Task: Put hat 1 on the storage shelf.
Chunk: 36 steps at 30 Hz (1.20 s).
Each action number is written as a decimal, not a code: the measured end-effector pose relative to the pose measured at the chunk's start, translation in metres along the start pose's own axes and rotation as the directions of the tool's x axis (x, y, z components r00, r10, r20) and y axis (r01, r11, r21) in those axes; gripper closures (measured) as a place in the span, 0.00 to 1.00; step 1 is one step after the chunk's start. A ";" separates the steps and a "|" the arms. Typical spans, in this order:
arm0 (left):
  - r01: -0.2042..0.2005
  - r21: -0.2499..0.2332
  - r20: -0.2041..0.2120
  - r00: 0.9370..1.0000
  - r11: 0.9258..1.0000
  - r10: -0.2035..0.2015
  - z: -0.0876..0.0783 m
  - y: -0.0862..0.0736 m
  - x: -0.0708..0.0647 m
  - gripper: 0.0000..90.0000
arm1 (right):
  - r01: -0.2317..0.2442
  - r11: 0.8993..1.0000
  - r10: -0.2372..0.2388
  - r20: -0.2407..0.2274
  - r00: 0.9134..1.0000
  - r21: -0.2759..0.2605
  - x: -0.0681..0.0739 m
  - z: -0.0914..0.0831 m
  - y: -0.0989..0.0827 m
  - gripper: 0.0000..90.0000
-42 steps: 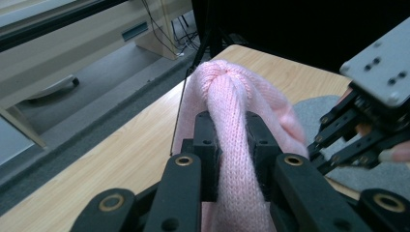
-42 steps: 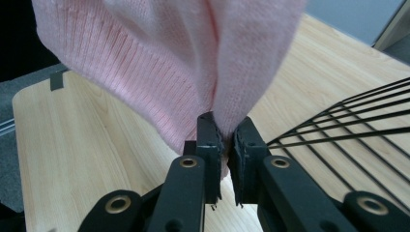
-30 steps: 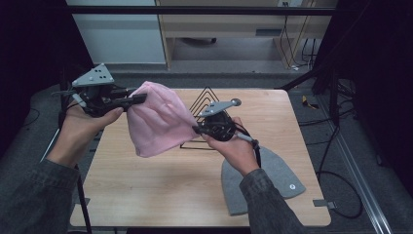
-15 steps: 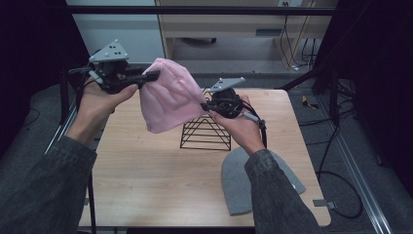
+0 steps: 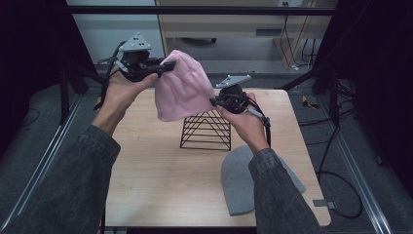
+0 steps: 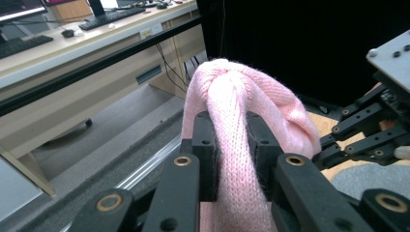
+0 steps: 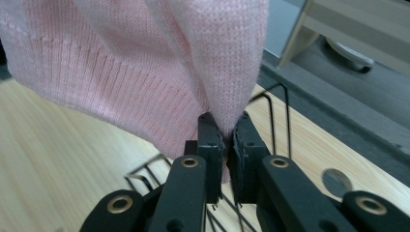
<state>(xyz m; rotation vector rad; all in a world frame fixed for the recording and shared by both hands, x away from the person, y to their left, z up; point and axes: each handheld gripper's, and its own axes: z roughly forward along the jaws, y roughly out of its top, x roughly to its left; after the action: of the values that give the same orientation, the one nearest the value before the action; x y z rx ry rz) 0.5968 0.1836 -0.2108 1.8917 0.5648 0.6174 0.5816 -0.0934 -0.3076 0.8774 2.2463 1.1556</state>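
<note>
1. Above the far half of the wooden surface (image 5: 146, 161), a pink knit hat (image 5: 181, 87) hangs in the air, stretched between two hand-held tools.
2. The left tool (image 5: 168, 66) is at the upper left of the high view, held level and pointing toward the hat's crown.
3. In the left gripper view, its two black jaws are clamped on a bunched fold of the pink hat (image 6: 237, 159), with knit fabric bulging up above them.
4. The right tool (image 5: 214, 101) sits at the hat's right edge, lower than the left one.
5. In the right gripper view, its jaws are pressed nearly together on a thin pinch of the hat (image 7: 145, 63), near the ribbed brim.
6. Below the hat stands a black wire stand (image 5: 206, 130), shaped like a pyramid, on the surface; the hat's lower edge overlaps its peak in the high view, and whether they touch cannot be told.
7. A grey hat (image 5: 238, 183) lies flat on the near right part of the surface, well apart from the pink one.
</note>
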 end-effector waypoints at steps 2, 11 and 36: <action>0.001 0.002 -0.002 1.000 1.000 -0.001 0.005 -0.002 0.001 0.86 | -0.004 1.000 0.004 0.003 1.000 0.001 -0.003 0.003 -0.004 0.94; 0.002 -0.003 0.003 1.000 1.000 -0.002 0.017 -0.006 -0.006 0.86 | -0.013 1.000 0.013 0.008 1.000 -0.006 -0.003 0.006 -0.018 0.94; 0.003 0.051 0.047 0.999 0.999 -0.005 0.041 -0.020 -0.036 0.85 | 0.009 1.000 -0.010 0.019 1.000 0.030 -0.009 -0.005 -0.061 0.94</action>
<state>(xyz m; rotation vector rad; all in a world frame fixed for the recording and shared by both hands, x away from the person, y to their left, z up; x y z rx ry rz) 0.5939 0.1404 -0.2488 1.9475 0.5582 0.5585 0.5650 -0.1290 -0.3548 0.8849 2.2551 1.1077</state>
